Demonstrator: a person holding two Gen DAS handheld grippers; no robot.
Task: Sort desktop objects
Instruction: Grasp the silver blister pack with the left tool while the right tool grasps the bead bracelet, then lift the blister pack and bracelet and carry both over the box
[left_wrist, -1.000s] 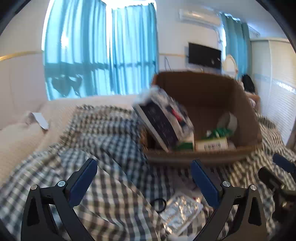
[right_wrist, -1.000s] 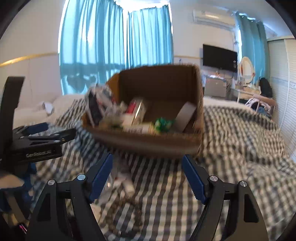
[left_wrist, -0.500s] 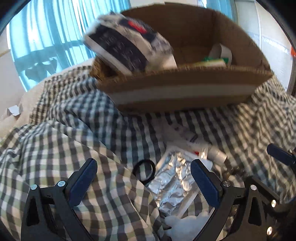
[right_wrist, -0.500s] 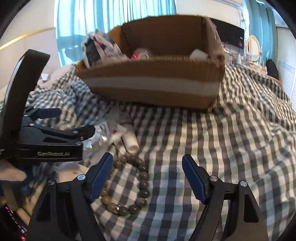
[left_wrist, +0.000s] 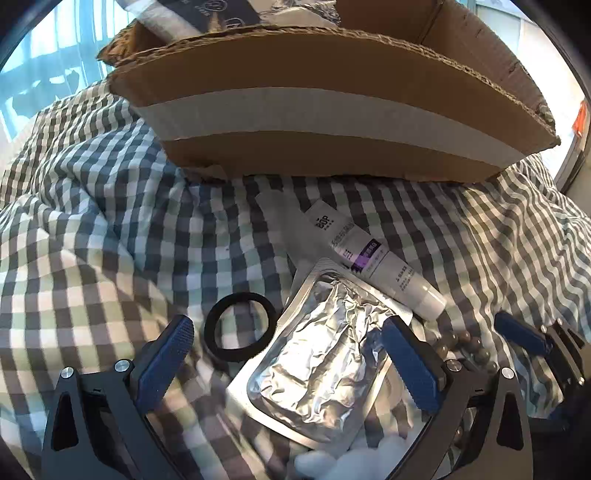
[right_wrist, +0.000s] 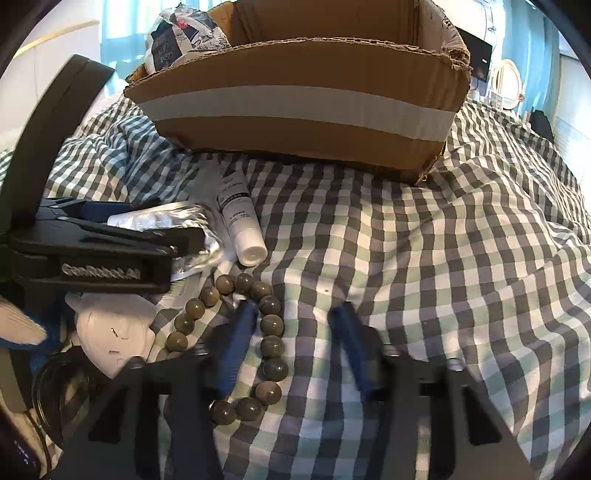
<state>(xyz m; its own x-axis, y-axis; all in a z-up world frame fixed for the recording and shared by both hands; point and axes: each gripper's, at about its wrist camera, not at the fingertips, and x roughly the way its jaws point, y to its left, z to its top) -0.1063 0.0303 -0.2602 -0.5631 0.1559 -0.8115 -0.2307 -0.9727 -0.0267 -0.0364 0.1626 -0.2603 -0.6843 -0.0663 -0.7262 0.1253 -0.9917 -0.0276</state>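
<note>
A brown cardboard box (left_wrist: 332, 110) with packets in it stands on the checked bedspread. In front of it lie a white tube (left_wrist: 373, 258), a crumpled silver foil pouch (left_wrist: 321, 362) and a black hair tie (left_wrist: 240, 326). My left gripper (left_wrist: 286, 328) hangs open just above the pouch and the hair tie. A bracelet of olive beads (right_wrist: 271, 325) lies beside the tube (right_wrist: 242, 218). My right gripper (right_wrist: 293, 317) is low over the bracelet, its jaws closing. One finger is inside the loop, so the right strand of beads lies between the pads, and the pads do not press on it.
The box (right_wrist: 295, 107) blocks the way straight ahead. A white cracked object (right_wrist: 110, 332) and a dark round glass thing (right_wrist: 55, 387) sit at the lower left of the right wrist view. Bare checked bedspread (right_wrist: 461, 258) stretches to the right.
Both grippers have come down and tilted toward the bed, so the box now fills the top of each view. The right gripper's jaws have narrowed around one side of the bracelet.
</note>
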